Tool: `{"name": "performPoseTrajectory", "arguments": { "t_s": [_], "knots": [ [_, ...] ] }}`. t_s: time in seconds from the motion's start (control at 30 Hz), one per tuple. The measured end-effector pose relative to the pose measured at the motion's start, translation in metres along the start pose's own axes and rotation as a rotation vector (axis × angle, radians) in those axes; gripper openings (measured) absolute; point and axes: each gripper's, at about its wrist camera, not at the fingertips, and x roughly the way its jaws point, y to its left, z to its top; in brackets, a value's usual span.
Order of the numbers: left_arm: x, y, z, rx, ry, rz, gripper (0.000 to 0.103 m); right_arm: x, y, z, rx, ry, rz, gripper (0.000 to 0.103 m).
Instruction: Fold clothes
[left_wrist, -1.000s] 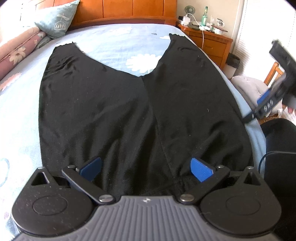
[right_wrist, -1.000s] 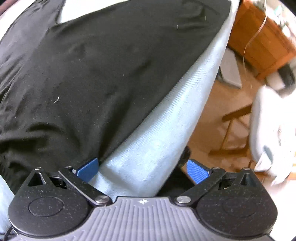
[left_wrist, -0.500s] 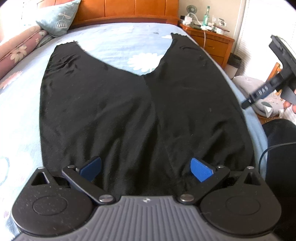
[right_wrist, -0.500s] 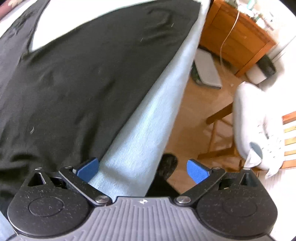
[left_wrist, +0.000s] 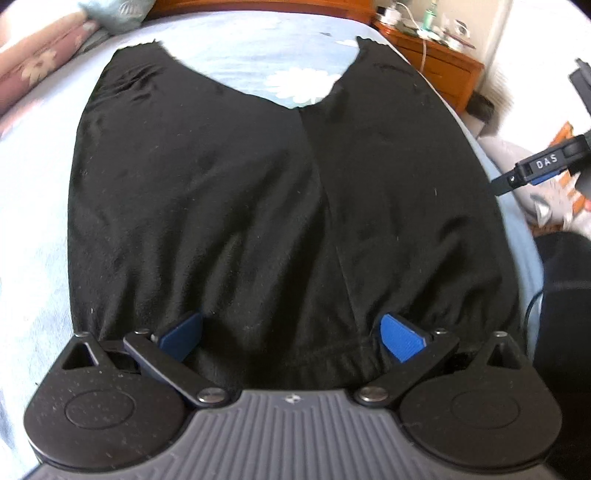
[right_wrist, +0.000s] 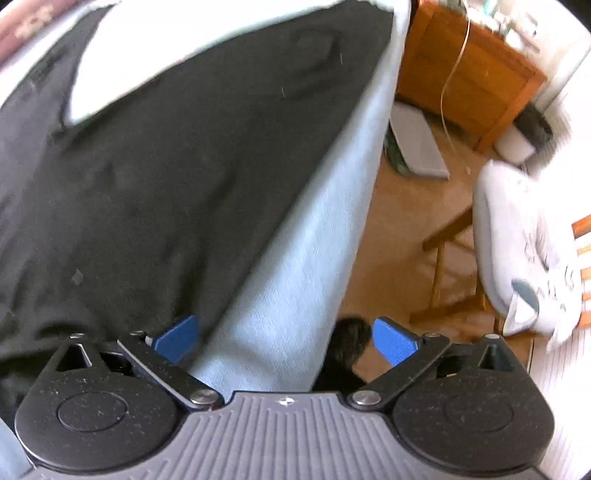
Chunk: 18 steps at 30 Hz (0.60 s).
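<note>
Pants (left_wrist: 258, 206) lie flat on bed (left_wrist: 33, 221) for folding; your left claw (left_wrist: 291, 334) and right claw (right_wrist: 282, 332) gape wide, holding nothing.

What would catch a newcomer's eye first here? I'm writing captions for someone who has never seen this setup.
First, the black trousers spread flat across the pale blue floral bedsheet, legs pointing toward the headboard. Next, the left gripper, jaws open just over the waistband, and the right gripper, also open, over the bed's edge. A wooden nightstand stands beyond.
</note>
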Motion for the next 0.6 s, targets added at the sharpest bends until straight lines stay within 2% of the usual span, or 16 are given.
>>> {"name": "performPoseTrajectory", "arguments": {
  "t_s": [0.17, 0.3, 0.37, 0.47, 0.6],
  "knots": [
    [-0.015, 0.001, 0.004, -0.007, -0.061, -0.019, 0.102, -0.009, 0.021, 0.006, 0.005, -0.11, 0.152, 0.103],
    [-0.008, 0.005, 0.001, -0.013, -0.027, 0.002, 0.102, -0.003, 0.047, -0.003, -0.042, -0.135, 0.28, 0.103],
    [-0.003, 0.007, -0.003, -0.025, 0.001, 0.007, 0.102, 0.001, 0.056, -0.01, -0.067, -0.127, 0.304, 0.103],
    [-0.006, 0.011, -0.006, -0.032, -0.013, 0.007, 0.102, 0.009, 0.058, -0.018, -0.056, -0.083, 0.314, 0.103],
    [-0.012, 0.019, -0.006, -0.054, -0.042, 0.009, 0.102, 0.01, 0.055, -0.018, -0.04, -0.082, 0.327, 0.103]
  ]
}}
